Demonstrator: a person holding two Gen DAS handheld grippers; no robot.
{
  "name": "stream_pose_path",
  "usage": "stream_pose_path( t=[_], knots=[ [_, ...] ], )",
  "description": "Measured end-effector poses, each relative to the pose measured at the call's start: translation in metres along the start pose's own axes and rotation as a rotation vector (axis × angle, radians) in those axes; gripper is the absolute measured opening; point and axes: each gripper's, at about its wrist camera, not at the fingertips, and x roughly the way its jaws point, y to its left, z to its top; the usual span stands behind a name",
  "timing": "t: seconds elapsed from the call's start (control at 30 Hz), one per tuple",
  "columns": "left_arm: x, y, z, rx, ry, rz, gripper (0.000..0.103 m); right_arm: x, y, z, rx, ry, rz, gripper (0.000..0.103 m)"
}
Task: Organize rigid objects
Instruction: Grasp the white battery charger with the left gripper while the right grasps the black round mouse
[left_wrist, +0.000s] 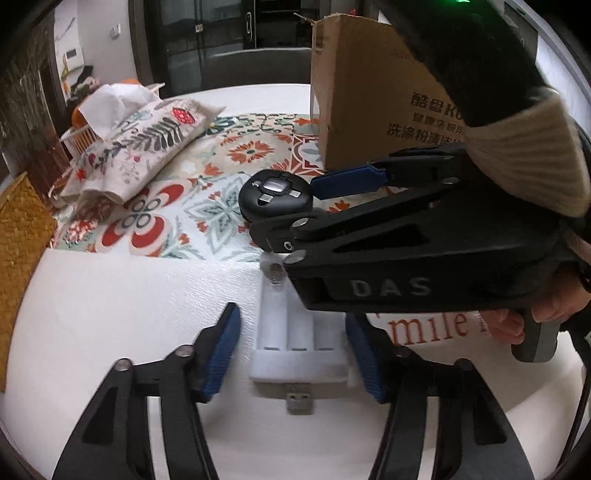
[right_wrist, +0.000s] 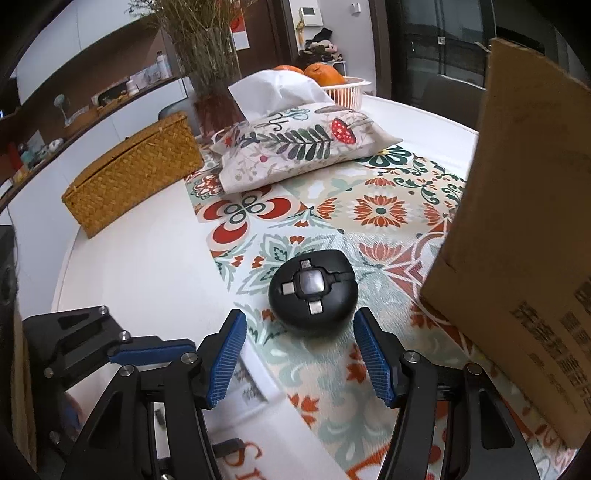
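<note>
Wicker box (right_wrist: 133, 181) sits far off to the left of the right tool, on the white worktop (left_wrist: 129, 295). Moving right, there's the floral tissue pouch (right_wrist: 295, 147) on the patterned mat (right_wrist: 388, 210), well ahead of both tools, with a basket of oranges (right_wrist: 325, 74) behind it. Down at the left tool (left_wrist: 291, 350), the blue pads stand apart on either side of the white battery charger (left_wrist: 299, 343), which lies flat on the worktop between them, its USB plug pointing back toward the camera; there's a sliver of gap on each side, so no pressing yet. Now the right tool (right_wrist: 299, 354): its pads are also apart, flanking the near edge of the black round adapter (right_wrist: 313, 291), which rests on the mat just ahead of the fingertips, not clamped. Far right, the cardboard box (right_wrist: 524, 240) stands upright just beside the right tool. A ribbed cream sleeve (left_wrist: 524, 155) shows above that tool.
</note>
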Motion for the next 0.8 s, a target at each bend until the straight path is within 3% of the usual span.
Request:
stream_pose_path(
  t=[0.07,0.6,0.8],
  knots=[
    [0.0,0.003,0.0,0.001,-0.003,0.002,0.047,0.005,0.0,0.002,0.001,0.002,-0.012,0.062],
    [0.0,0.041,0.0,-0.075,-0.018,0.052,0.047,0.026,0.002,0.014,0.016,0.012,-0.086,0.062],
    [0.002,0.059,0.002,-0.118,-0.025,0.071,0.047,0.027,0.005,0.015,0.013,0.01,-0.121,0.057]
  ],
)
